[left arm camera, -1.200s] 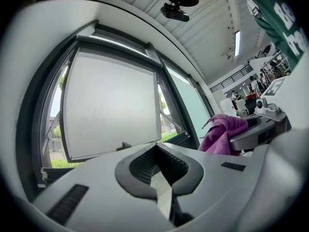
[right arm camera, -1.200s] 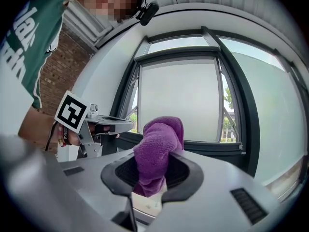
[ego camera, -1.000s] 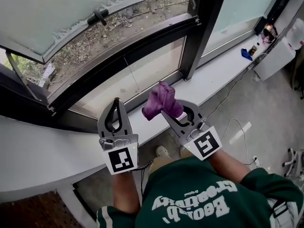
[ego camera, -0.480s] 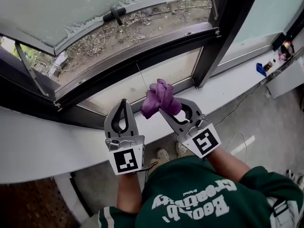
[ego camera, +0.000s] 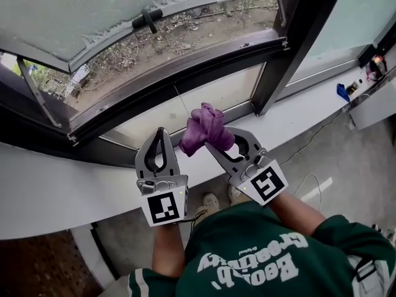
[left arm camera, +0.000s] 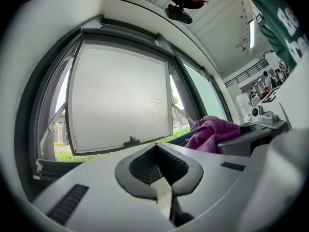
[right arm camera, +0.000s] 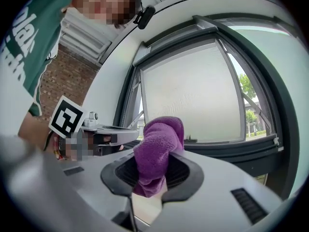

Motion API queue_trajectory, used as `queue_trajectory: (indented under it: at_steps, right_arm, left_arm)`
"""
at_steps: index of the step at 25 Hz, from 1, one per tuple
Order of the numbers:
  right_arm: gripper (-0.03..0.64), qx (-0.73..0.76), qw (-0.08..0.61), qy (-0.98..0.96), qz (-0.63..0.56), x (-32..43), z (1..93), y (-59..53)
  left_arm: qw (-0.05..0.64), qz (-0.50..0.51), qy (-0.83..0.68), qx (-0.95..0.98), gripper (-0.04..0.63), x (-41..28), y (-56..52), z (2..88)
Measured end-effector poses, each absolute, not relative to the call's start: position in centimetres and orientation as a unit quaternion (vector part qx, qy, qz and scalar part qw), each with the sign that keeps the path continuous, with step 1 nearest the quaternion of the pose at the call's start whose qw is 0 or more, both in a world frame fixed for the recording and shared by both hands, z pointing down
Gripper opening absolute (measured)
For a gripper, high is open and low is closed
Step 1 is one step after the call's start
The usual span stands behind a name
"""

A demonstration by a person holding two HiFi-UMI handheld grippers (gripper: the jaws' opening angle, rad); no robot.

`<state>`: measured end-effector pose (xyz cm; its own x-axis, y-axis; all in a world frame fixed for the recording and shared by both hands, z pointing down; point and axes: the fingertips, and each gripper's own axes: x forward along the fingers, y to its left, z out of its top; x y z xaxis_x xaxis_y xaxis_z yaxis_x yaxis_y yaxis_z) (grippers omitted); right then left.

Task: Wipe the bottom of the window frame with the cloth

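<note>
My right gripper [ego camera: 214, 145] is shut on a bunched purple cloth [ego camera: 206, 129], held above the white sill [ego camera: 62, 190] in front of the window. In the right gripper view the cloth [right arm camera: 157, 149] stands up from between the jaws of that gripper [right arm camera: 153, 162]. My left gripper [ego camera: 160, 132] hovers just left of it, shut and holding nothing; in the left gripper view its tips [left arm camera: 155, 148] meet, with the cloth [left arm camera: 212, 132] off to the right. The window's dark bottom frame [ego camera: 185, 73] runs across just beyond both grippers.
The window sash with its black handle [ego camera: 150, 17] is swung outward over bare ground. A dark vertical post [ego camera: 297, 36] stands to the right. A blue object [ego camera: 342, 91] lies far right on the sill, and a white cable [ego camera: 309, 184] runs over the floor below.
The head view has shifted, so the window sits further right and lower in the picture. Both grippers stay side by side, and the right one still holds the cloth.
</note>
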<state>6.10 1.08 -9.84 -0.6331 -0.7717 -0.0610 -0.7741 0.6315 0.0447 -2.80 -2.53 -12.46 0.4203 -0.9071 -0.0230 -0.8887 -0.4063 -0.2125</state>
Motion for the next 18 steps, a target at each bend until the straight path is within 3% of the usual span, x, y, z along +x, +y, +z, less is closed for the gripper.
queue_trajectory:
  at_steps: [9,18]
  right_arm:
    - [0.107,-0.426,0.026,0.904,0.023,7.3,-9.6,1.1]
    - [0.106,-0.407,0.094,0.907,-0.058,9.1,-5.1,0.8]
  left_arm:
    - [0.09,-0.053,0.529,-0.842,0.008,-1.0,-2.6,-12.0]
    - [0.069,-0.102,0.495,-0.86,0.008,2.2,-2.0,-7.9]
